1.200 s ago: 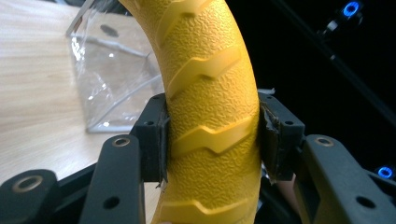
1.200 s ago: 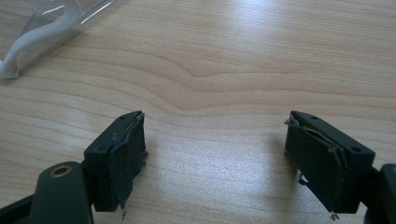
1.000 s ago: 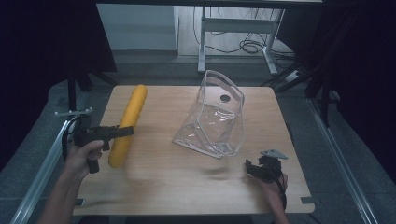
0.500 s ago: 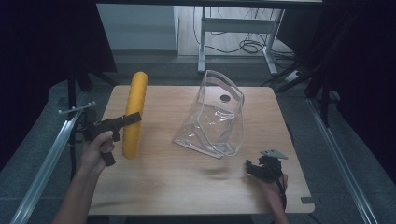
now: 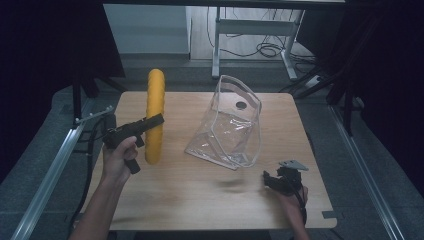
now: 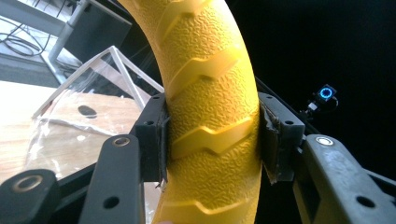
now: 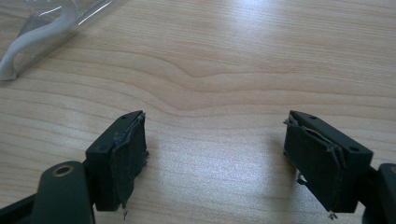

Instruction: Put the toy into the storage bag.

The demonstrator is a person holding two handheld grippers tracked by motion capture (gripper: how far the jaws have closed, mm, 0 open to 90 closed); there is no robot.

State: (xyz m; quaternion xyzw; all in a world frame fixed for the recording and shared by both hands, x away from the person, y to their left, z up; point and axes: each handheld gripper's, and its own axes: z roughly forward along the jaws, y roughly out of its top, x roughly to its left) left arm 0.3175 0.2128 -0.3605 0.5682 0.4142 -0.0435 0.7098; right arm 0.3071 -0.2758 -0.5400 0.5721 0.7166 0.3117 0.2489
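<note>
Yellow ridged tube (image 5: 154, 116): clamped in left hand-held gripper (image 5: 150, 122), upright, lifted off bench (image 5: 200, 200); 
Clear bag (image 5: 227, 125): mid-bench; 
Right hand-held gripper (image 7: 215, 154): jaws wide, empty, low over bench

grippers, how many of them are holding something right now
1. The left gripper is shut on the yellow roller, lifted off the table. The right gripper is open over bare wood near the front right.

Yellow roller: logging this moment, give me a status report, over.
Left gripper shut on yellow roller, fingers clamping both sides. Right gripper open, low over bare table. Clear bag stands beside, apart from roller.
</note>
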